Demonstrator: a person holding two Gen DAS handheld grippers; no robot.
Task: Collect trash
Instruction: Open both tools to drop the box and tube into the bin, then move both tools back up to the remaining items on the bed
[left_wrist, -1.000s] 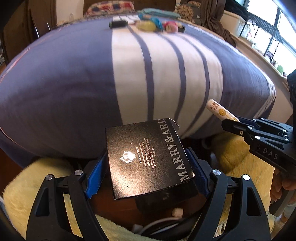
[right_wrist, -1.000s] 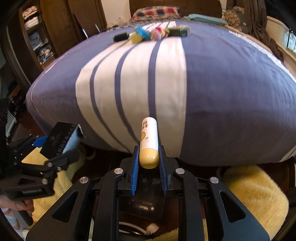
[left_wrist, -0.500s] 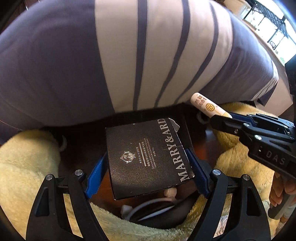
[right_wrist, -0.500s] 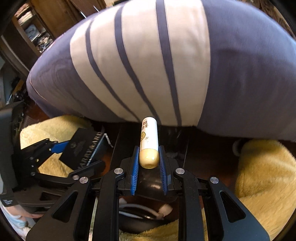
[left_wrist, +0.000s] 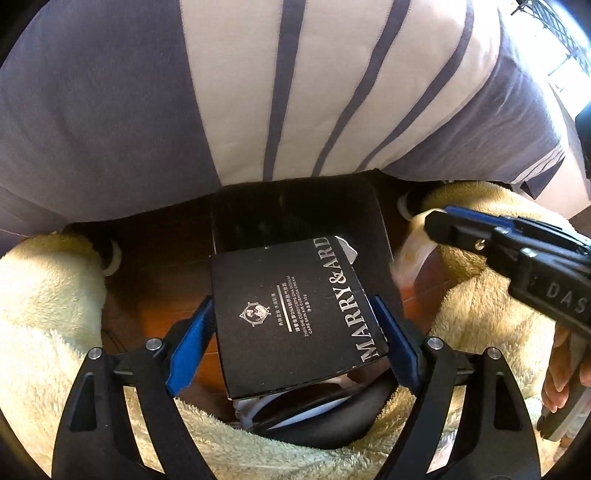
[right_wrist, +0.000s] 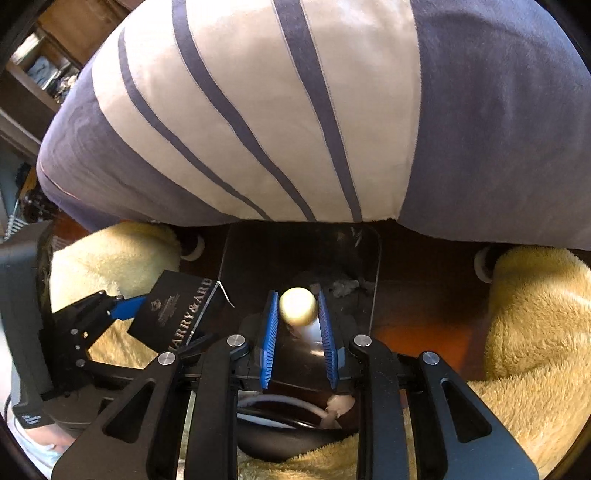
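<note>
Left wrist view: the left gripper (left_wrist: 295, 332) was clamped on a black carton (left_wrist: 291, 314), held just above the near edge of a dark bin (left_wrist: 295, 210) at the foot of the striped bed (left_wrist: 258, 92). The carton was not yet released.

Right wrist view: the right gripper (right_wrist: 297, 332) stood parted, its blue pads clear of the cream tube (right_wrist: 301, 310), which looked blurred, seemingly dropping into the bin (right_wrist: 303, 254). The step in hand appeared to be dumping; next, the left jaws would need to open over the bin.
</note>
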